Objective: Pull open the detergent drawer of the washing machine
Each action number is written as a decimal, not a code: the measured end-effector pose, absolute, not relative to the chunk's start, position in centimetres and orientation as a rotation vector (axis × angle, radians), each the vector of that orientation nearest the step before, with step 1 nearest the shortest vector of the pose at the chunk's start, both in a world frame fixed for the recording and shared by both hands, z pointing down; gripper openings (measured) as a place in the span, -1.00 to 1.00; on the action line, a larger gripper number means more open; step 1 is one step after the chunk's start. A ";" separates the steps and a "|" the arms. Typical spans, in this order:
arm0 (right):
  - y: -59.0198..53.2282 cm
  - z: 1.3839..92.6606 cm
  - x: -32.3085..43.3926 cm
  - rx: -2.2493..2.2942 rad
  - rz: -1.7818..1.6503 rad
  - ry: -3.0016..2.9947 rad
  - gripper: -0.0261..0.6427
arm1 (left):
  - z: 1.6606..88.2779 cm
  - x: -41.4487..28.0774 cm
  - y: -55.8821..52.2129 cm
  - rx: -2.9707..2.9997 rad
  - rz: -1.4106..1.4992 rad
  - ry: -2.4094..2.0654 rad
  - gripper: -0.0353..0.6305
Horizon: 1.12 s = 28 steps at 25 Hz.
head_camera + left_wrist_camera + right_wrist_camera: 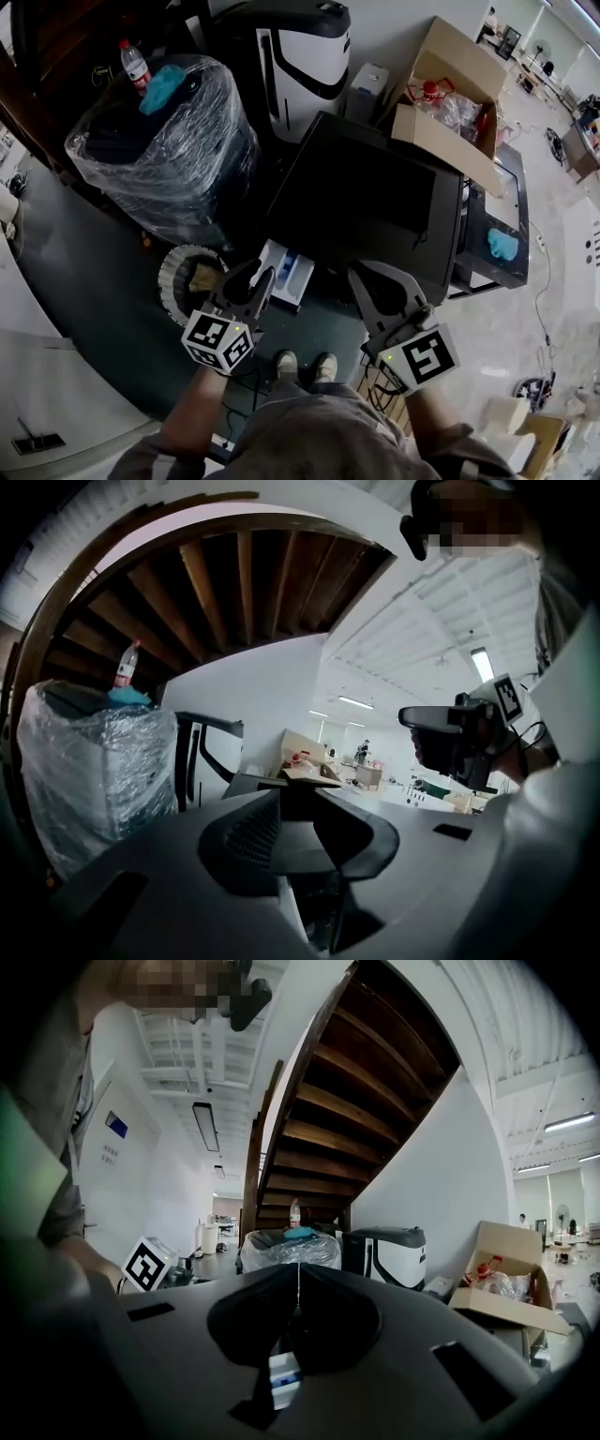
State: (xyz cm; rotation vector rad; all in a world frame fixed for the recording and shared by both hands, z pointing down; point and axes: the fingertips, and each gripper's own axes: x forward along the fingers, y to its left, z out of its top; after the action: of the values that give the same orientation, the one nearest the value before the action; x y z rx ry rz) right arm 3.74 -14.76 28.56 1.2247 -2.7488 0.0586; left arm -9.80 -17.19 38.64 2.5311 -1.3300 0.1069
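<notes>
The dark washing machine (375, 202) stands just ahead of my feet in the head view. Its white detergent drawer (289, 270), with blue inside, sticks out of the front at the left. The drawer (284, 1372) also shows below the jaws in the right gripper view. My left gripper (251, 281) is raised just in front of and left of the drawer, apart from it. Its jaws stand a narrow gap apart with nothing between them (295, 803). My right gripper (382, 286) is held up by the machine's front right part, its jaws closed tip to tip and empty (298, 1283).
A plastic-wrapped barrel (169, 141) with a bottle (134, 66) and a blue cloth on top stands at the left. A white and black appliance (300, 56) is behind. An open cardboard box (450, 103) rests on a second machine (502, 234). A round ribbed thing (183, 277) lies on the floor.
</notes>
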 end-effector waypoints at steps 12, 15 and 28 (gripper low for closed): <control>-13.2 22.8 5.6 1.331 -0.070 -2.801 -0.83 | 28.9 -7.6 -16.7 2.752 0.077 -1.370 -0.80; -12.6 21.8 6.2 1.340 -0.115 -2.802 -0.83 | 27.1 -7.1 -16.2 2.804 0.095 -1.377 -0.81; -10.5 20.8 6.9 1.315 -0.159 -2.816 -0.83 | 23.7 -6.5 -14.4 2.839 0.140 -1.433 -0.83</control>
State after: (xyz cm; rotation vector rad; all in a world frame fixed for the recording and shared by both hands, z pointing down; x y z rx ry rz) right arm 6.86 -10.52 20.81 1.3145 -2.8158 -0.1592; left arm -6.54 -14.42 23.71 2.8387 -1.4330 0.1400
